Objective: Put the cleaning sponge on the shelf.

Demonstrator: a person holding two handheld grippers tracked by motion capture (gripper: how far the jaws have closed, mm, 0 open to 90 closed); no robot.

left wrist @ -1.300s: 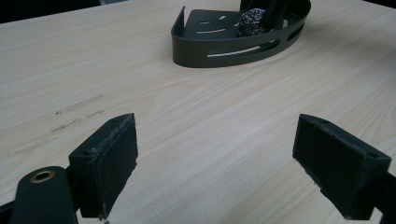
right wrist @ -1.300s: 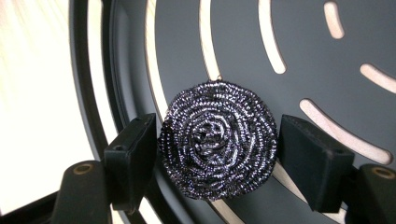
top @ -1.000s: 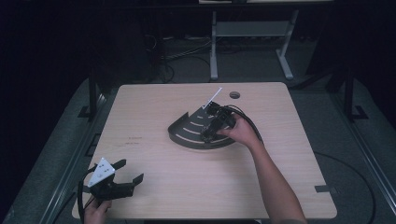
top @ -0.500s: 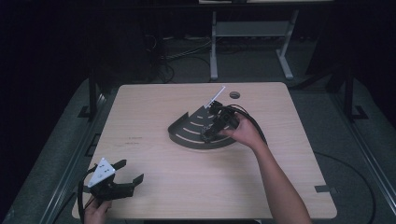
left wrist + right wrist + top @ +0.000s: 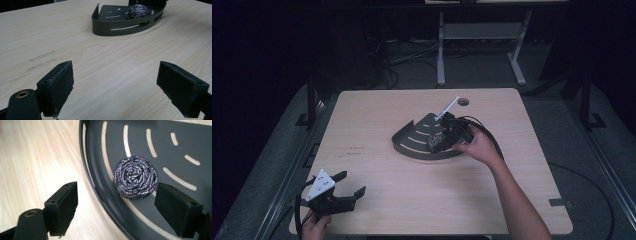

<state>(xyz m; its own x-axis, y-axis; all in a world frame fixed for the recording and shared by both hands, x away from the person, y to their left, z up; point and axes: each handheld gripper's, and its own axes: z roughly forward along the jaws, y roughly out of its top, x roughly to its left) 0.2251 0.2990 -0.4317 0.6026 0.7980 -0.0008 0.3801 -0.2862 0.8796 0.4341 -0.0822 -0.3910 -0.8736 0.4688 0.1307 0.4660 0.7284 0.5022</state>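
A dark grey quarter-round tray (image 5: 412,145) with slots in its floor lies at the middle of the wooden table (image 5: 377,115). A coiled steel scourer (image 5: 135,177) rests on the tray floor near the curved rim, also visible as the scourer (image 5: 138,11) from across the table. My right gripper (image 5: 438,142) hovers over the tray, open, its jaws (image 5: 117,195) straddling the rim just below the scourer without touching it. My left gripper (image 5: 352,183) is held open at the table's near left corner, with nothing between its pads (image 5: 60,82), aimed at the tray (image 5: 120,25).
The right gripper's black cable (image 5: 492,140) loops on the table beside the hand. A round hole (image 5: 463,101) sits near the table's far edge. A small dark tape piece (image 5: 558,202) lies at the near right. A metal stand (image 5: 477,35) stands on the floor behind.
The right hand and its gripper have shifted very slightly over the tray. The left gripper has barely moved.
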